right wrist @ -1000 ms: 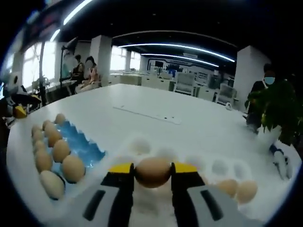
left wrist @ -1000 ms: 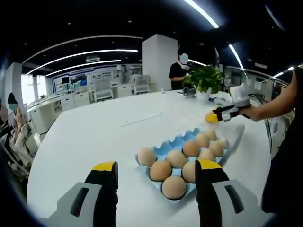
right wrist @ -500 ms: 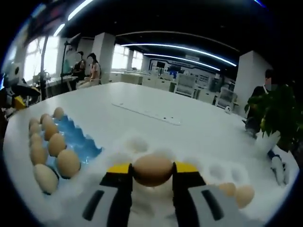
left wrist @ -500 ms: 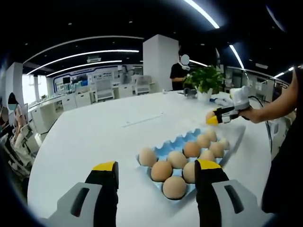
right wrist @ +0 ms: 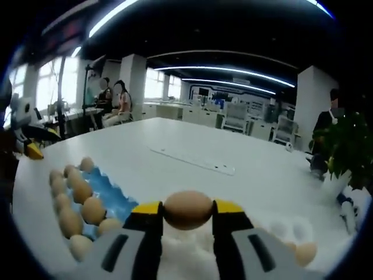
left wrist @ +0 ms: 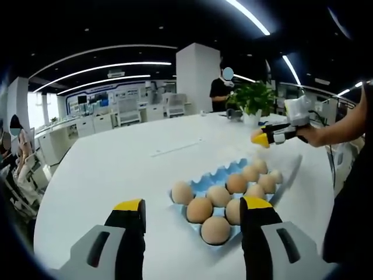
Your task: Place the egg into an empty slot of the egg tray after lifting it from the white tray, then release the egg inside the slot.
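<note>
Egg (right wrist: 187, 209) sits clamped between the two jaws of the right gripper (right wrist: 187, 211), held by its long ends so it cannot roll out, and it hangs clear above the white tray (right wrist: 274, 233), which lies below and to the right with two eggs left at its near right edge. In the left gripper view the right gripper (left wrist: 265, 139) hovers beyond the far end of the blue tray (left wrist: 218, 175), so the lift looks done and the carry to a slot is the step in hand. The blue tray is filled at its near end; the open slots are at its far left side. The left gripper (left wrist: 192, 204) waits wide and empty just near of that tray. Both trays rest on a broad white surface (left wrist: 116, 169) in a bright open office, with a potted plant (left wrist: 250, 96) at the far edge and people standing behind.
</note>
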`<action>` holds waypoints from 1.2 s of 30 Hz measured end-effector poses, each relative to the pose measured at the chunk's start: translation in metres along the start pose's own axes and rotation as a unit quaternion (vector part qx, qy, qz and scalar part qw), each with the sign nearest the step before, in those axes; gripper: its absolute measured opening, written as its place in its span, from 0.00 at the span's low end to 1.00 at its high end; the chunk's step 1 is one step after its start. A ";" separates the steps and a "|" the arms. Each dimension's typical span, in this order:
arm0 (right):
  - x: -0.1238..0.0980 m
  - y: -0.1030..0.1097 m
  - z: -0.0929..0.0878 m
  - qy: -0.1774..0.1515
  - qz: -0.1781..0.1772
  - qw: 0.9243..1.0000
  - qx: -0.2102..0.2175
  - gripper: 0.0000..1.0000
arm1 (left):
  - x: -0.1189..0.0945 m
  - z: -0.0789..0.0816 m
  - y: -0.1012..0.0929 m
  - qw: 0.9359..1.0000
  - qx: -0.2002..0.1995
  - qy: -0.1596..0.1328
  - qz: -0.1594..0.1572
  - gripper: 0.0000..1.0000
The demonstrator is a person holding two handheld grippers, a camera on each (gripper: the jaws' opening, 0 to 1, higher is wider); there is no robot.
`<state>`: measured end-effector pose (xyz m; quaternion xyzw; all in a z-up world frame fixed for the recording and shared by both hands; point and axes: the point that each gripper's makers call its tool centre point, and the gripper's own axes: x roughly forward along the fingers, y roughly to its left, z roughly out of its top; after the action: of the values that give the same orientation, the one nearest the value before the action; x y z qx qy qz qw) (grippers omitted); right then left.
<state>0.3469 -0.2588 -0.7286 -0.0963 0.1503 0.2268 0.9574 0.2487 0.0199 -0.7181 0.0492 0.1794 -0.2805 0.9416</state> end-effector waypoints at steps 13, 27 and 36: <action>0.035 0.075 0.029 -0.017 0.090 0.996 -0.003 0.33 | 0.000 0.000 0.002 1.000 0.002 0.001 0.001 0.66; 0.075 0.159 0.036 -0.004 0.186 0.982 -0.041 0.33 | -0.002 0.000 0.006 1.000 0.000 0.000 0.006 0.67; 0.090 0.183 0.025 0.020 0.211 0.974 -0.077 0.33 | -0.005 -0.002 0.009 1.000 -0.001 0.003 0.011 0.67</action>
<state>0.3447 -0.0553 -0.7560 -0.1405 0.1684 0.4329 0.8743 0.2486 0.0304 -0.7182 0.0509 0.1815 -0.2697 0.9443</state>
